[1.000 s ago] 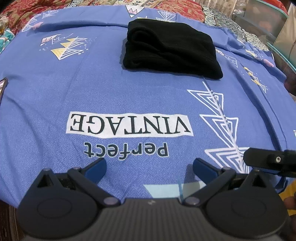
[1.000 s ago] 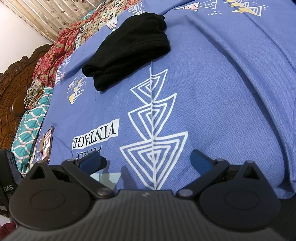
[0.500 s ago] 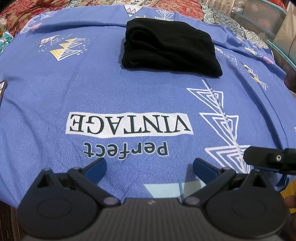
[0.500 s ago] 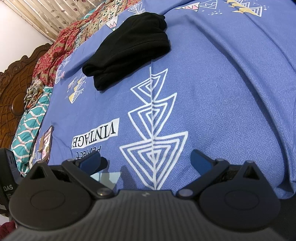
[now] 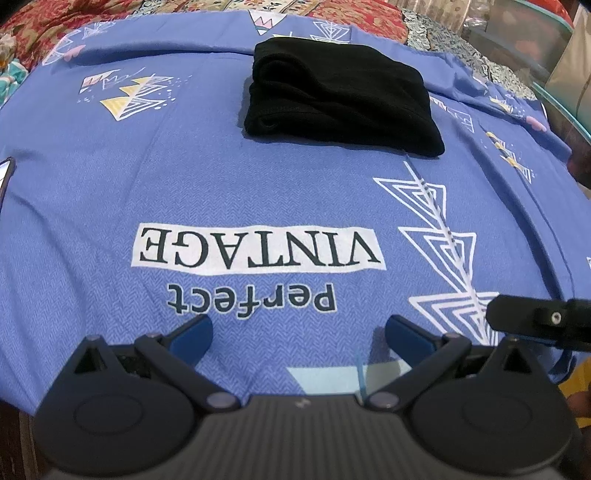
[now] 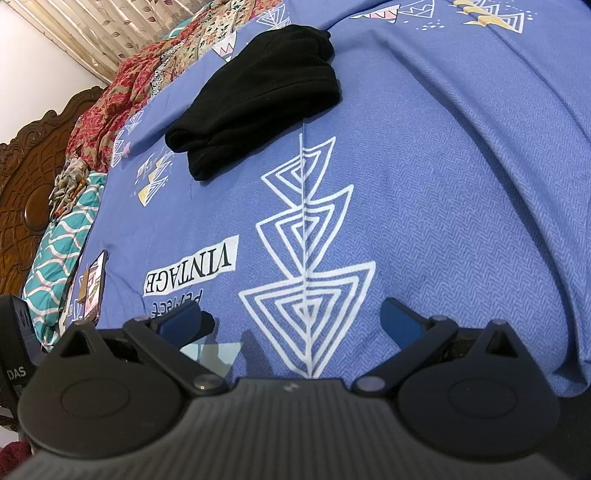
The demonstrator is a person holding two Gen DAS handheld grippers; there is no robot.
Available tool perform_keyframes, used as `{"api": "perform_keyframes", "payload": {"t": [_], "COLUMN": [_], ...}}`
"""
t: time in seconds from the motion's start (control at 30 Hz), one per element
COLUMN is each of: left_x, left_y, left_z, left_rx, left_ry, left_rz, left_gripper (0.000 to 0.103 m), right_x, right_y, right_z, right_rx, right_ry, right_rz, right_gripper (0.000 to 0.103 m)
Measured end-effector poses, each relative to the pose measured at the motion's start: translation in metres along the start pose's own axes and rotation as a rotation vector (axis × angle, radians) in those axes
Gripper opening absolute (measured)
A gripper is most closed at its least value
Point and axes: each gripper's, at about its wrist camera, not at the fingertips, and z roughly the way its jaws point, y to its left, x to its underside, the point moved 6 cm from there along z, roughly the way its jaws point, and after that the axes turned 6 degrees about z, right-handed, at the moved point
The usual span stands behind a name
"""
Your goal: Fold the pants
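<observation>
Black pants lie folded into a compact bundle on the far part of a blue printed bedsheet. In the right wrist view the same pants sit up and to the left. My left gripper is open near the bed's front edge, well short of the pants, with nothing between its blue fingertips. My right gripper is also open and empty, hovering over the white triangle print. Part of the right gripper's black body shows at the right edge of the left wrist view.
A phone lies on the sheet at the left. Teal and red patterned bedding is piled by the carved wooden headboard. A curtain hangs behind. Plastic bins stand at the far right.
The left wrist view has drifted slightly, so the pants sit a touch higher in it. Both grippers stay open and the pants have not moved.
</observation>
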Motion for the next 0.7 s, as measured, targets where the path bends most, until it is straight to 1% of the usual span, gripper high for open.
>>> {"api": "perform_keyframes", "payload": {"t": [0.5,0.7], "left_x": [-0.0017,-0.0015], "left_y": [0.0058,0.0037], "left_z": [-0.0016,-0.0009], "left_rx": [0.030,0.019], "left_ry": [-0.009,-0.004], "left_rz": [-0.045,-0.032], "left_gripper": [0.103,0.103], "right_x": [-0.0032,-0.0041], "right_y": [-0.0021,-0.0022], "right_z": [-0.0009,0.0017], "right_rx": [0.002,0.010], "right_ry": [0.013,0.022], "right_rz": [-0.032,-0.053], "right_gripper": [0.103,0.103]}}
